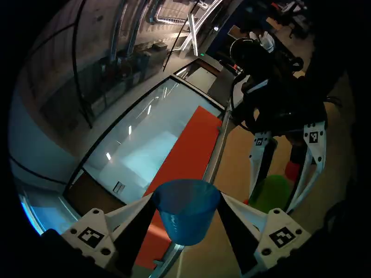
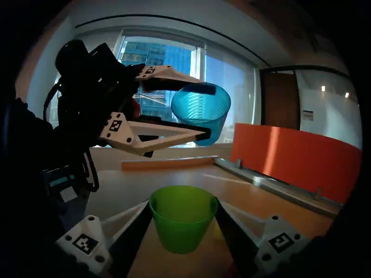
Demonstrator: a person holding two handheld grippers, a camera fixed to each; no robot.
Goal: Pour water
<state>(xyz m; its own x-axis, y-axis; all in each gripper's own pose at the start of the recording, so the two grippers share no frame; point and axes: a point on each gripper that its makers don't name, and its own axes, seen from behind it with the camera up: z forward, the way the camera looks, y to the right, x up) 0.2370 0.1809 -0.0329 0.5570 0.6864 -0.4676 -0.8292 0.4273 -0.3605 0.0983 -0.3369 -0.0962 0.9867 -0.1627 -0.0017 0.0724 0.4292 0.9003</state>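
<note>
Right gripper view showing left gripper (image 2: 206,111) holding blue cup (image 2: 201,111) raised above green cup (image 2: 183,211), beyond its far rim. Pouring looks close. Doing it well means bringing blue rim squarely over green cup's mouth, tipping slowly, holding green cup upright. Left fingers (image 2: 157,132) are standing partly spread, pinching blue cup's wall from both sides. Right gripper (image 2: 183,224) is pinching green cup likewise, wooden table (image 2: 259,190) lying below green cup; contact unclear. Water not discernible.
</note>
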